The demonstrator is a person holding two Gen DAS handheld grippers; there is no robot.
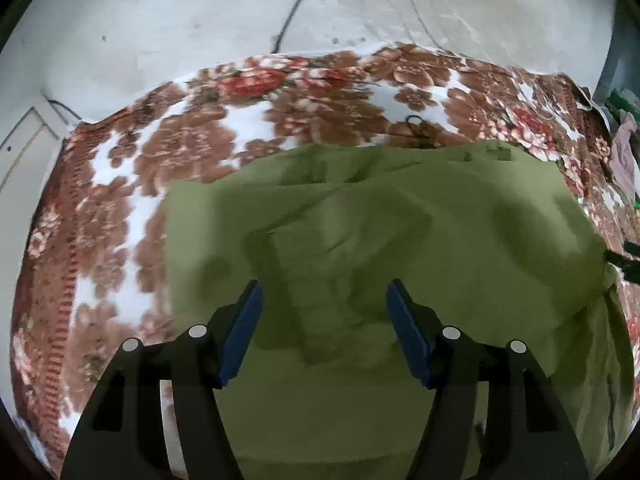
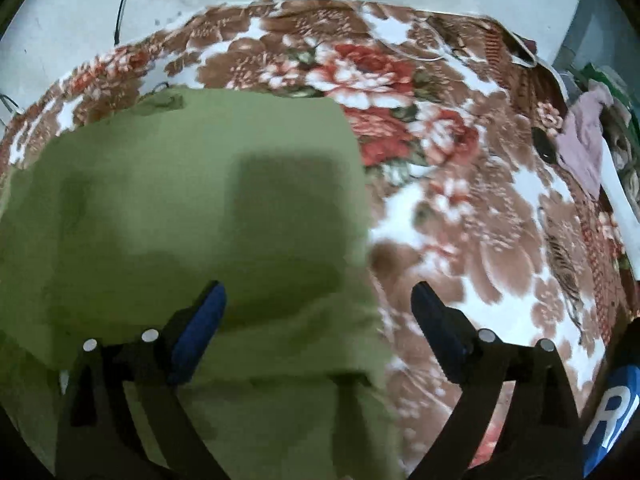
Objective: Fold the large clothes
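Big olive-green cloth garment [image 1: 400,240], folded over with one layer on top of another, spread flat on a soft fleece blanket with brown and red flowers on white [image 1: 120,220]. Blanket all around the garment, on the left, far side and right. Grey, stained concrete floor [image 1: 160,20] past the far edge of the blanket, with a thin black cable [image 1: 296,4] running across it. Nothing lying on top of the green cloth, only dark shadows.

Left tongs [image 1: 324,292] hanging over the middle of the garment, blue pads spread apart, gripping nothing, green cloth below the gap. Right tongs [image 2: 318,292] spread very wide, also let go, over the right edge of the garment: left pad above green cloth, right pad above flowery blanket.

Seen best from the right wrist: the straight right edge of the garment [image 2: 200,200], a wide stretch of bare blanket beside it, a heap of pale pink cloth [image 2: 584,148] at the far right edge, well apart from the garment, and a blue tag with a white letter R [image 2: 616,412] low in the corner. Seen only from the left wrist: the left edge of the garment, creases across its top layer, and a small dark loop [image 1: 416,120] on the blanket just past the far edge.
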